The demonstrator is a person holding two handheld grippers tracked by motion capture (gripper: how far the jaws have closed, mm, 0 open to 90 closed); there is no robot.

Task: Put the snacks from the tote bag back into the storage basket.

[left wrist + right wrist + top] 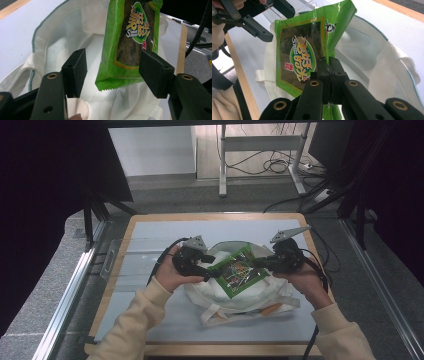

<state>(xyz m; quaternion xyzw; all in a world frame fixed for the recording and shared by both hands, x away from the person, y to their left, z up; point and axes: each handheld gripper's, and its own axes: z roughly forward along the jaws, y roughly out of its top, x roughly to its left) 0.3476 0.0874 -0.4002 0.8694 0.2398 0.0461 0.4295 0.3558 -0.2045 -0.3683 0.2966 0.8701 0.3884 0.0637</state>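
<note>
Green snack pack [238, 270] sits over the open white bag [260, 296] at table [150, 235] centre, long axis running roughly 1 to 7 o'clock in the high view. Right gripper [329, 65] at 3 o'clock is clamped on the pack's edge. Left gripper [112, 72] at 9 o'clock has jaws spread wide, straddling the pack's lower corner without touching. Left looks nearest to take over.

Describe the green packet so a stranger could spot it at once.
On the wooden-edged table lies a white cloth bag. Above its opening, the right claw pinches the green snack packet by its edge. It is the sole glossy, printed item there.
</note>
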